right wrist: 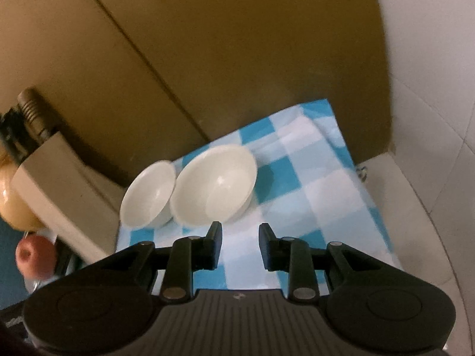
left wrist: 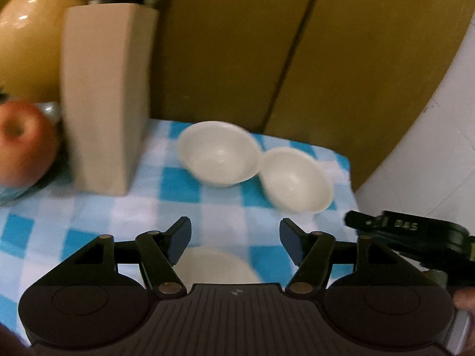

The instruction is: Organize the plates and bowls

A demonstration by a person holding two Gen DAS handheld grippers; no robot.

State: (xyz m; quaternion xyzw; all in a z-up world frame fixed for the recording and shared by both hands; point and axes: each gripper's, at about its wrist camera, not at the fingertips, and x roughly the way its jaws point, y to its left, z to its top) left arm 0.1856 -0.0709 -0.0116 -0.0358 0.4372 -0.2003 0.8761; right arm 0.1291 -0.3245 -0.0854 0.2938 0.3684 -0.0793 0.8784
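Observation:
Two white bowls stand side by side, rims touching, on the blue-and-white checked cloth [left wrist: 184, 184]. In the left wrist view the larger bowl [left wrist: 218, 154] is on the left and the smaller one [left wrist: 297, 179] on the right. My left gripper [left wrist: 236, 233] hangs open in front of them, nothing between its fingers. Below it lies a white dish [left wrist: 213, 267], mostly hidden by the gripper body. In the right wrist view the right gripper [right wrist: 240, 231] stands open by a narrow gap, empty, just in front of the nearer bowl [right wrist: 215, 187]. The other bowl [right wrist: 148, 198] sits to its left.
A beige knife block [left wrist: 104, 98] stands left of the bowls, with a red apple [left wrist: 23, 142] and a yellow round vessel [left wrist: 32, 44] beyond it. Brown cardboard panels [left wrist: 267, 44] back the table. A white tiled wall [right wrist: 430, 89] borders the cloth's right edge.

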